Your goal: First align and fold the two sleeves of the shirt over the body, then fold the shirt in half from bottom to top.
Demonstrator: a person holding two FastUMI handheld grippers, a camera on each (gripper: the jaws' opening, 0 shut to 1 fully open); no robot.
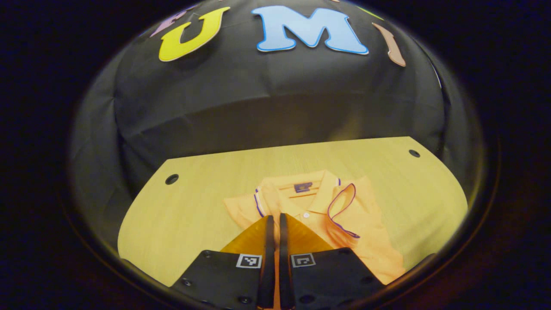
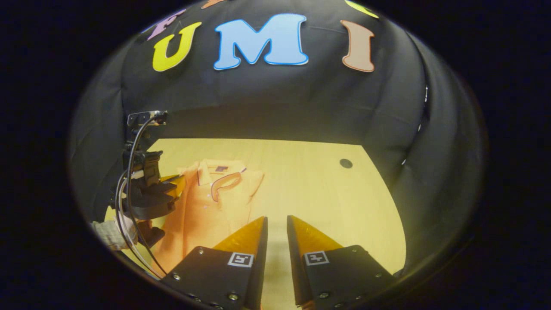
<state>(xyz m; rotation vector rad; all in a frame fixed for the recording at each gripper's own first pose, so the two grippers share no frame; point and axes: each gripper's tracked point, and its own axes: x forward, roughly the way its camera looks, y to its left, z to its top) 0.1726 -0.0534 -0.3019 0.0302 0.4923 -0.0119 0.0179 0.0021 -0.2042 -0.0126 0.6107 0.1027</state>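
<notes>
On the wooden table: an orange polo shirt (image 1: 344,224) lies collar toward the far edge, somewhat nearer the table's left side as the right gripper view shows it.
Table (image 1: 193,215): light wood, with a round dark hole near each far corner; black cloth wall stands behind it.
Shirt collar (image 1: 308,189): open and flat, trimmed with dark stripes at its tips, a dark label inside the neck, a white button below on the placket.
Right sleeve (image 1: 342,211): folded over the shirt's body, its dark-piped cuff forming a loop just beside the collar.
Left sleeve (image 1: 241,206): spread out on the table to the side of the collar, partly hidden behind the left gripper's fingers.
Left gripper (image 1: 273,219): poised over the shirt just below the collar; jaws nearly together, only a thin slit between them; whether any cloth is pinched there cannot be told.
Left gripper from the right gripper view (image 2: 172,183): at the shirt's left edge, near the shoulder, cables trailing from its body, a hand (image 2: 112,234) holding it from below.
Right gripper (image 2: 277,226): above bare table to the right of the shirt's lower body; jaws a little apart, nothing between them.
</notes>
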